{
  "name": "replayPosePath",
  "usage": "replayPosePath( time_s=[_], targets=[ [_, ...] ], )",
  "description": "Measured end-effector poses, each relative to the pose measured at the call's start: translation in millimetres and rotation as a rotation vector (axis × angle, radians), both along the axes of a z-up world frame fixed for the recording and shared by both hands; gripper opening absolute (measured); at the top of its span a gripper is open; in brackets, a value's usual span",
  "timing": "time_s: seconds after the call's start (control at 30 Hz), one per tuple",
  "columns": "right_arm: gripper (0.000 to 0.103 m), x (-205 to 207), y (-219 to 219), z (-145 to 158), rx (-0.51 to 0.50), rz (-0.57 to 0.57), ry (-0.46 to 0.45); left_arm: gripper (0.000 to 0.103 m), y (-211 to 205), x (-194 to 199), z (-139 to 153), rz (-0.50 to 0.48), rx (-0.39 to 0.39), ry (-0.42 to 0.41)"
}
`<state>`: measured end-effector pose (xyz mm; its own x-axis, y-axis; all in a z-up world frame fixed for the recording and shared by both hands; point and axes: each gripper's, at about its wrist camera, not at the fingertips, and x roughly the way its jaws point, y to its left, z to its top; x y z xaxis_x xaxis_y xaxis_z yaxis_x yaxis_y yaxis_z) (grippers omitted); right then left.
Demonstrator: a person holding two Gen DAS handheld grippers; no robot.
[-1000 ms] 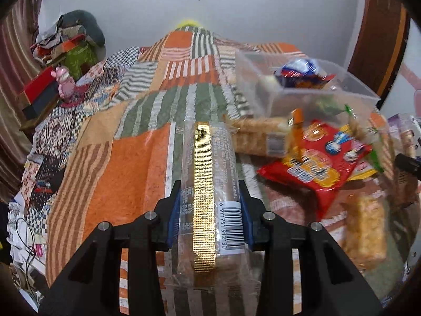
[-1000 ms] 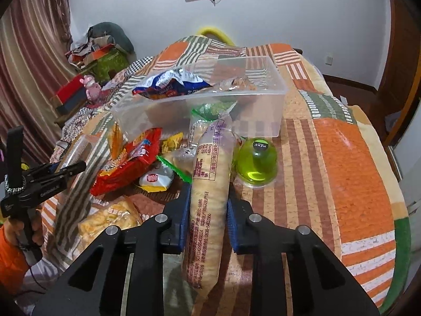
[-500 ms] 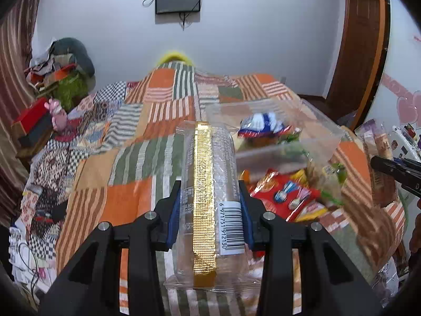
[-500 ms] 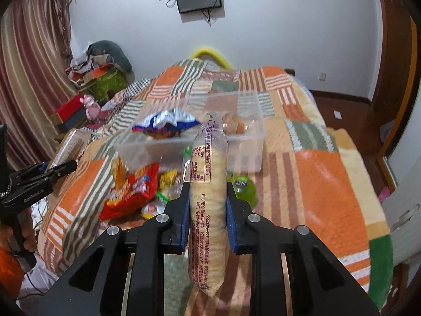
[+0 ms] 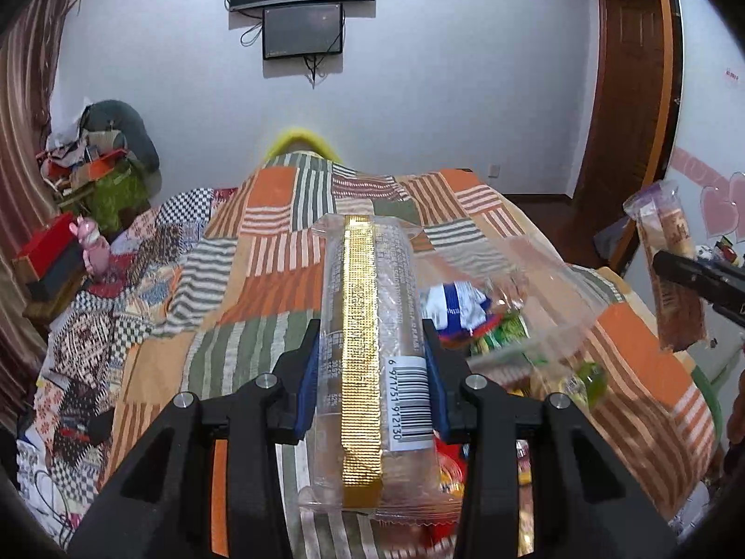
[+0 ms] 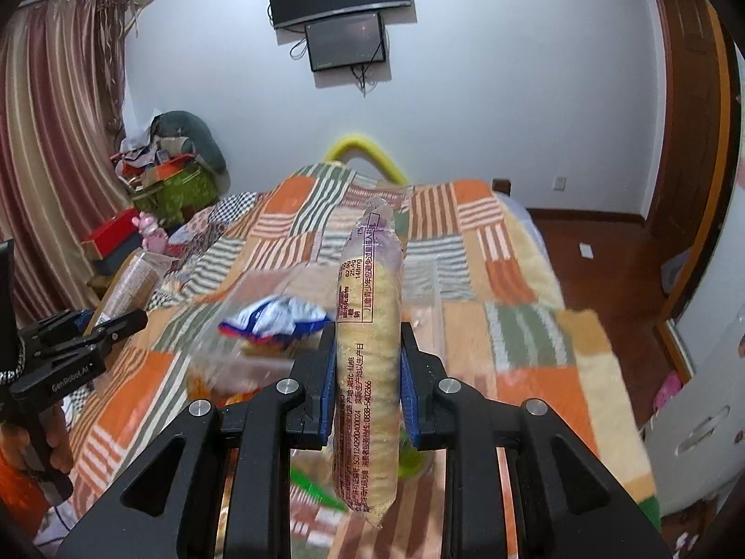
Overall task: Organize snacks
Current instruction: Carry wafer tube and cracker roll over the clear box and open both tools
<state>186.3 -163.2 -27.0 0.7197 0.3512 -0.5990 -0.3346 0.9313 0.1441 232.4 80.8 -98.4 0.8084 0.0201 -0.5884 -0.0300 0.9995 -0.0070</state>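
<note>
My left gripper point(image 5: 371, 363) is shut on a clear cracker pack with a gold strip point(image 5: 368, 326), held lengthwise above the bed. My right gripper point(image 6: 368, 363) is shut on a long pack of pale round crackers point(image 6: 368, 340), also lifted. Below both lies a clear plastic box point(image 5: 549, 279), blurred, with a blue-and-white bag point(image 5: 454, 305) inside; the same box point(image 6: 223, 354) shows in the right wrist view. Loose snack packets point(image 5: 447, 466) lie under the left gripper. The right gripper and its pack point(image 5: 670, 270) appear at the right edge of the left wrist view; the left gripper point(image 6: 70, 358) appears at the left of the right wrist view.
A patchwork quilt point(image 5: 260, 289) covers the bed. A cluttered pile point(image 5: 93, 158) and a red box point(image 5: 46, 251) stand at the left by a striped curtain point(image 6: 56, 163). A screen point(image 6: 344, 42) hangs on the far wall. Wooden floor point(image 6: 614, 251) and a door point(image 5: 628, 93) lie to the right.
Both grippers have risen with their packs still held and tilted up, so the box and loose snacks have dropped lower in view and the wall screen has come into sight.
</note>
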Motion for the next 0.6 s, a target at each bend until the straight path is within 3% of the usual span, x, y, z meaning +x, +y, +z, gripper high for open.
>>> replayPosePath(
  time_s=[0.23,0.6],
  targets=[
    [0.021,26.5,4.7,0.4,-0.025,-0.019,-0.021,0.039,0.3,31.3,-5.4,-0.012,-0.015,0.013],
    [0.021,64.2,19.5,-19.0,-0.068,-0.009,0.035,0.039,0.9,81.9,-26.5,-0.032,-0.061,0.072]
  ],
)
